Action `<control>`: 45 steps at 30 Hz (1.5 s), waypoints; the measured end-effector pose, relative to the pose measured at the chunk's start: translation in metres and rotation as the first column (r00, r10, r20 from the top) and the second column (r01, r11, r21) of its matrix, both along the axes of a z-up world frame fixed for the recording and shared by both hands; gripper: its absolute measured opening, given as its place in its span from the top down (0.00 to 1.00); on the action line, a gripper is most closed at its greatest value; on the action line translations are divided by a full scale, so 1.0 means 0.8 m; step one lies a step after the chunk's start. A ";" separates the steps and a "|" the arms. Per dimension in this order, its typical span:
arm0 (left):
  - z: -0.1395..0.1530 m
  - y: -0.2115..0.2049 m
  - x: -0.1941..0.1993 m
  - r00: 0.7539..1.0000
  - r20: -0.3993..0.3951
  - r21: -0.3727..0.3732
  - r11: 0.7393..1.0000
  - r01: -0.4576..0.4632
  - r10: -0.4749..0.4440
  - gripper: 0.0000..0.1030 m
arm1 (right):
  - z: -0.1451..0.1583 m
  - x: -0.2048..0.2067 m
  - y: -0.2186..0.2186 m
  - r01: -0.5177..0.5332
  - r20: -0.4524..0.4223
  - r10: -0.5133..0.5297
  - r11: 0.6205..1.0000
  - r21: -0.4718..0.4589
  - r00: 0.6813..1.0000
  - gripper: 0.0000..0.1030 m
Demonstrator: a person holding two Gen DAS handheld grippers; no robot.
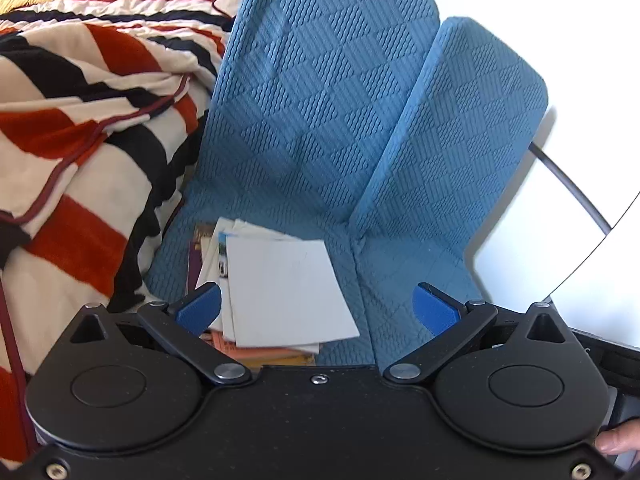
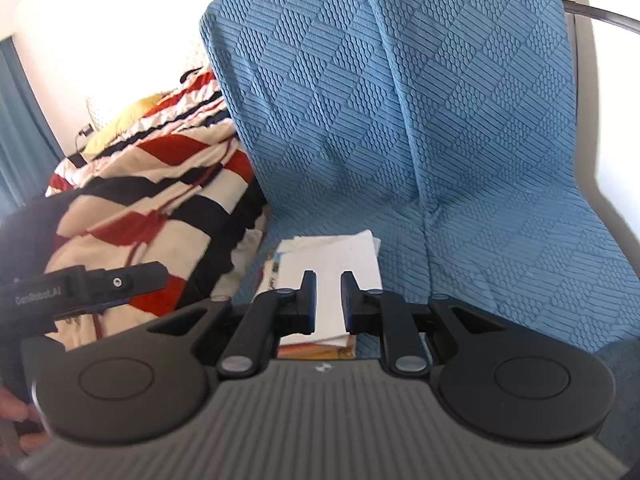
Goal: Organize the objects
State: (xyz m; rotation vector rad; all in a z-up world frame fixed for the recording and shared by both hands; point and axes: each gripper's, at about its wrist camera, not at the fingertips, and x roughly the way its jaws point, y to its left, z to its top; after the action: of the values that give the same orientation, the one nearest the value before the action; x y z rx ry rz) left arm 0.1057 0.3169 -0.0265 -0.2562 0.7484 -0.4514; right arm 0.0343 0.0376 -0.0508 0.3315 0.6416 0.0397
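Striped blanket [image 1: 80, 128] beside blue-covered chair [image 1: 320, 100].

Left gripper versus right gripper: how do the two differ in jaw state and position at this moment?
The left gripper has its jaws spread wide, while the right gripper has its jaws drawn close, a narrow gap left between them. The stack of papers sits mostly toward the left gripper's left finger, whereas in the right wrist view it lies centred between the right gripper's fingers. Neither holds anything; both point at the blue chair.

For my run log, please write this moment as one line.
left hand-held gripper: open, empty | right hand-held gripper: narrow gap, empty | paper stack: on blue sofa seat beside striped blanket
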 end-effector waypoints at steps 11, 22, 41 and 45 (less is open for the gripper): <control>-0.012 -0.002 0.002 1.000 -0.012 0.016 1.000 0.000 0.000 0.01 | -0.026 -0.003 0.002 -0.012 -0.036 0.012 1.000 0.001 0.999 0.09; -0.019 -0.008 0.004 0.999 -0.032 0.022 1.000 0.006 -0.006 0.01 | -0.034 0.001 0.003 0.004 -0.070 -0.007 0.999 -0.044 0.998 0.07; -0.026 -0.018 0.001 0.999 -0.047 0.056 0.998 0.011 -0.008 0.01 | -0.035 0.006 0.004 0.006 -0.099 -0.010 0.999 -0.043 0.995 0.07; -0.026 -0.018 0.002 0.999 -0.049 0.054 0.998 0.014 -0.011 0.01 | -0.037 0.007 0.006 0.001 -0.108 -0.006 0.999 -0.042 0.994 0.07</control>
State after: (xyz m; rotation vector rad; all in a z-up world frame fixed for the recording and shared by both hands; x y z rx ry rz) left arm 0.1074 0.3029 -0.0476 -0.2119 0.8092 -0.4373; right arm 0.0399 0.0426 -0.0805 0.2953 0.7481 0.0050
